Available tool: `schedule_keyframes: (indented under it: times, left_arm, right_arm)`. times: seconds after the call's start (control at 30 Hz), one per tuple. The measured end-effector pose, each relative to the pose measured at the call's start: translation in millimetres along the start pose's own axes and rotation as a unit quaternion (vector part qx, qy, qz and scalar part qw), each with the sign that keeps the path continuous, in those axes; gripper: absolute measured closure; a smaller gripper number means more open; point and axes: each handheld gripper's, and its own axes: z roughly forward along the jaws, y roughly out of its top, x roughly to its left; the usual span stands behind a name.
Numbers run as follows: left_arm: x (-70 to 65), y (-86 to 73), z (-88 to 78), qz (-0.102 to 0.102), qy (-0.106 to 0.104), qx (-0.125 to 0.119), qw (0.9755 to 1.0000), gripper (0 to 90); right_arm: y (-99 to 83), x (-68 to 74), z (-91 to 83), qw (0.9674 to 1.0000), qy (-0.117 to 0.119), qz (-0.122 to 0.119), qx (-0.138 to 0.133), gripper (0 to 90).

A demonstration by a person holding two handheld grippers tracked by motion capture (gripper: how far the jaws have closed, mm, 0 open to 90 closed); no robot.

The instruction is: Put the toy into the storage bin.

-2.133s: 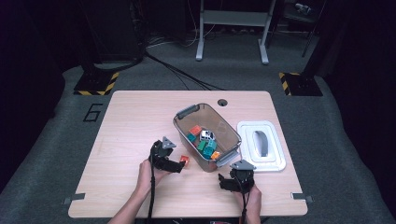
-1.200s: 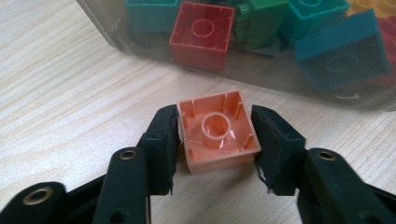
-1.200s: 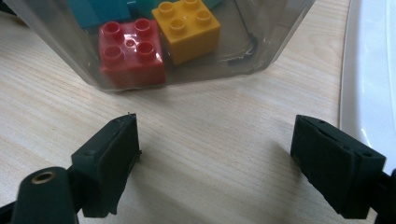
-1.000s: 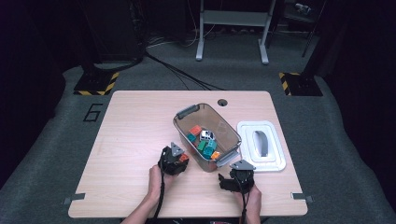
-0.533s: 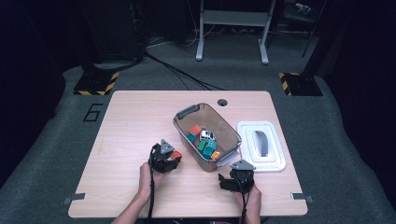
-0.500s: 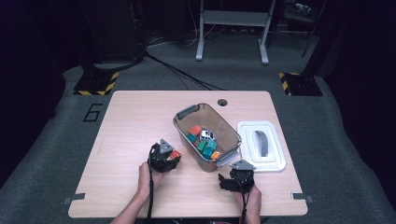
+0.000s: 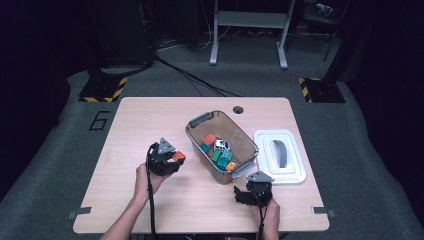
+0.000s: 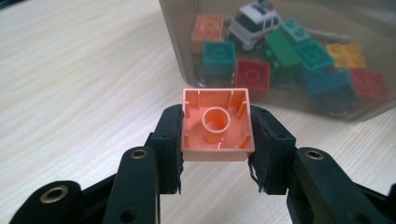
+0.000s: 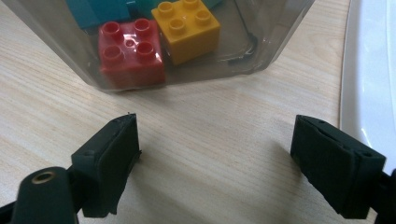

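Our left gripper (image 7: 172, 161) has lifted up since a moment ago, jaws squeezed on 1 orange block (image 8: 217, 125), just left of the clear bin (image 7: 197, 121). Our right gripper (image 9: 224, 168) waits wide open, holding nothing, near the bin. Next we carry the block over the bin's rim and let go.

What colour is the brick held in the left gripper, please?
Orange brick, seen best in the left gripper view.

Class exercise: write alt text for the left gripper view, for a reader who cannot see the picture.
Two black jaws of the left gripper clamp an orange toy brick, its hollow underside facing the camera, above a pale wooden table. Behind it stands a clear plastic bin holding coloured bricks and a small white toy car.
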Motion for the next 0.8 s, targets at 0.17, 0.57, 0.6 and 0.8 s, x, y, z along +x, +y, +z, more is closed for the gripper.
schedule_keyframes:
  times: [0.17,0.57,0.6,0.8]
  left_arm:
    - [4.7,17.5,-15.4,0.012,0.003,-0.008,0.9999,59.0]
    - [-0.8,57.0,-26.6,0.034,-0.020,-0.007,0.9992,58.9]
    - [-2.5,59.8,-26.2,0.038,-0.021,-0.008,0.9990,59.0]
    - [-13.8,75.3,-22.5,0.050,-0.037,-0.005,0.9981,58.9]
  right_arm:
    - [0.0,-0.1,0.0,1.0000,-0.002,0.001,0.000,14.9]
    - [0.0,-0.1,0.0,1.0000,-0.002,0.001,0.001,14.9]
    - [0.1,0.2,0.4,1.0000,-0.004,0.004,-0.001,14.9]
    - [0.1,0.1,0.4,1.0000,-0.005,0.005,-0.001,14.9]
